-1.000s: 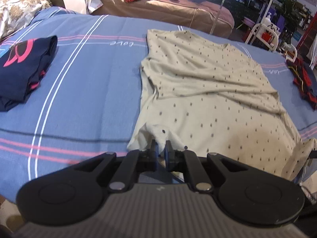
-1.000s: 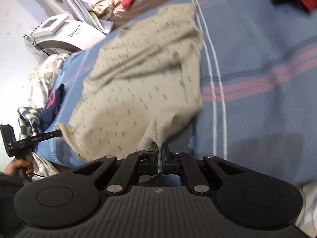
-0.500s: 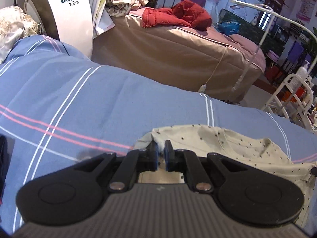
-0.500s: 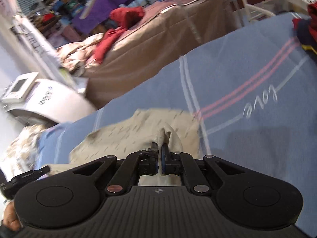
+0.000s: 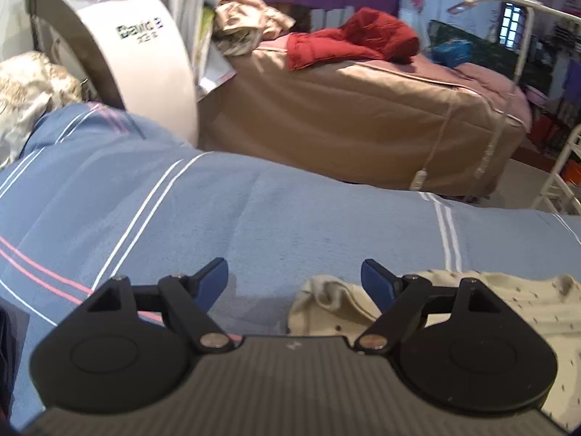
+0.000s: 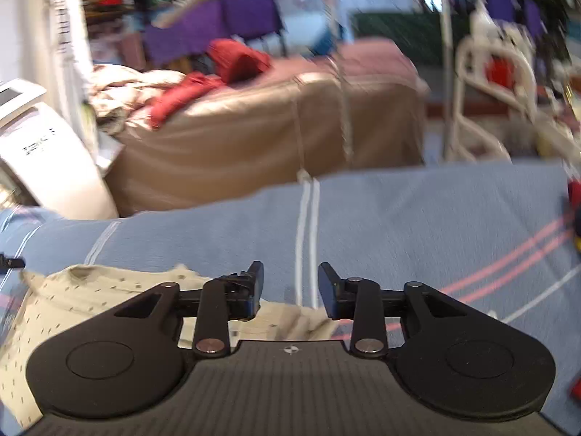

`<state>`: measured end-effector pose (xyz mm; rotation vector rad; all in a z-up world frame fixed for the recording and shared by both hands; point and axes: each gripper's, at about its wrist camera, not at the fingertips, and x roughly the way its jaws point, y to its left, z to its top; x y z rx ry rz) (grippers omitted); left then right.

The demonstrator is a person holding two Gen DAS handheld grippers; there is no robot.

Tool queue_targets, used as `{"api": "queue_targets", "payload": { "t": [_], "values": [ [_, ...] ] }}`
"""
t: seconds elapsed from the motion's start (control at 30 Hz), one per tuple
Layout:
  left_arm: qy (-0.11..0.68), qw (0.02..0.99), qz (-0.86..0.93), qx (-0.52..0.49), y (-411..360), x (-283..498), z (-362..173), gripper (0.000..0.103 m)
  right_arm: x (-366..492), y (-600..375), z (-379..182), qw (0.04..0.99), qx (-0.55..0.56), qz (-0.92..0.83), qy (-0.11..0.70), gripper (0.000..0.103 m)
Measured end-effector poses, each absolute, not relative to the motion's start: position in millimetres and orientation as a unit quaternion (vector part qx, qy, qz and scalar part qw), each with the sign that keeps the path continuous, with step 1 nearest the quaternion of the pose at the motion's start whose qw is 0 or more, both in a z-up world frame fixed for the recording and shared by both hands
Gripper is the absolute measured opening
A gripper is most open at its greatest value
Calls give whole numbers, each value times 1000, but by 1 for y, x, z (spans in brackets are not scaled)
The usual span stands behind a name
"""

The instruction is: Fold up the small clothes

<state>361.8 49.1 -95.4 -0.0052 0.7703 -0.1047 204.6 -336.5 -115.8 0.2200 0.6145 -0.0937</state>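
Now both tongs, left [image 5: 294, 283] and right [image 6: 290, 287], have released the shirt [image 5: 508, 309].

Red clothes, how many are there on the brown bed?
1 for sure: a red jacket crumpled on top of the brown bed, beside a beige heap. More red may hide under that.

The left gripper [image 5: 294, 283] hovers low and level, its two blue-padded fingers [image 5: 212, 281] spread wide apart, gripping nothing. The right gripper [image 6: 290, 287] sits at a similar low height, jaws parted more narrowly, with nothing held between its dark fingers [image 6: 254, 285]. Both point forward, roughly parallel.
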Motion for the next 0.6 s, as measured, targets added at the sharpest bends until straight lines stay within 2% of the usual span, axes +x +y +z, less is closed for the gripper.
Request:
{"api": "queue_targets", "payload": {
  "t": [0.07,0.1,0.13,0.17,0.23,0.43,0.47,0.5,0.57,0.6],
  "values": [
    [385,918,-96,25,37,336,-93,69,202,-324,-115,946,70,4,316,44],
    [396,910,-117,38,29,330,-97,66,202,-317,-119,940,60,32,334,26],
    [410,900,-136,58,18,323,-104,58,208,-309,-125,930,55,59,358,20],
    [420,892,-144,78,6,320,-112,53,213,-303,-133,920,52,73,381,20],
    [428,884,-150,117,-16,319,-130,50,222,-289,-151,906,30,73,415,20],
    [378,913,-75,131,-47,371,-138,52,264,-284,-154,919,-13,19,394,14],
    [360,922,-58,133,-51,381,-134,54,274,-287,-150,922,-16,10,386,15],
    [339,930,-40,138,-53,389,-130,56,282,-290,-147,925,-24,2,379,20],
    [298,942,4,155,-55,401,-119,75,297,-299,-144,926,-58,-41,372,25],
    [293,943,18,155,-55,405,-114,79,300,-304,-140,928,-64,-55,364,32]
  ]
}}
